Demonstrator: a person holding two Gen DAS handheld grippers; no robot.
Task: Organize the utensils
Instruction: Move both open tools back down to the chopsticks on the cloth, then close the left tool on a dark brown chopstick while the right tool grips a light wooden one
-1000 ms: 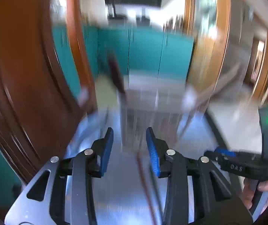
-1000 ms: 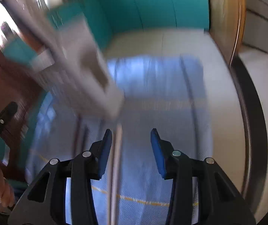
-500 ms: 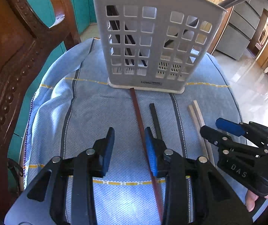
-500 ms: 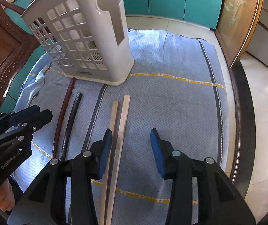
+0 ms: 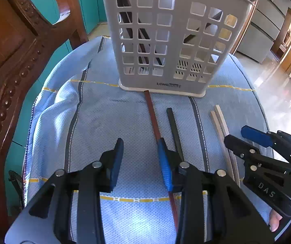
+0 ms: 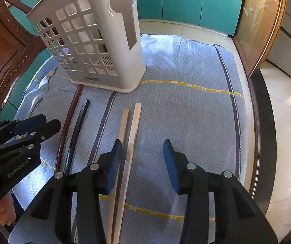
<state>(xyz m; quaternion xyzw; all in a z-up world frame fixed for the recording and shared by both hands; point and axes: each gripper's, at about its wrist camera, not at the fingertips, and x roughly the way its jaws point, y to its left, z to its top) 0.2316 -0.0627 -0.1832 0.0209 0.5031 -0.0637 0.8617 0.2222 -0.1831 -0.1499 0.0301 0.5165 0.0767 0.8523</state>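
Observation:
A white grid utensil holder (image 5: 171, 40) stands upright on the blue cloth (image 5: 108, 122), with dark sticks (image 5: 143, 46) showing through its left holes. In front of it lie a red-brown chopstick (image 5: 151, 111), a black chopstick (image 5: 172, 124) and two pale wooden chopsticks (image 5: 218, 122). My left gripper (image 5: 140, 152) hovers over the cloth, its jaws opening with nothing between them; the red-brown chopstick runs under its right finger. My right gripper (image 6: 143, 152) is open over the pale chopsticks (image 6: 135, 122), one lying just inside its left finger. Each gripper appears in the other's view: right gripper (image 5: 237, 135), left gripper (image 6: 50, 121).
A carved wooden chair (image 5: 13, 61) rises close on the left of the cloth. The table's dark rim (image 6: 263, 122) curves along the right, with tiled floor beyond. Teal cabinets (image 6: 186, 0) stand behind. The cloth bunches into folds at its left side (image 5: 49, 105).
Both grippers tipped down toward the cloth and sank, the left more. The blurred views of a second ago have settled; over the last half second the holder only looms slightly closer.

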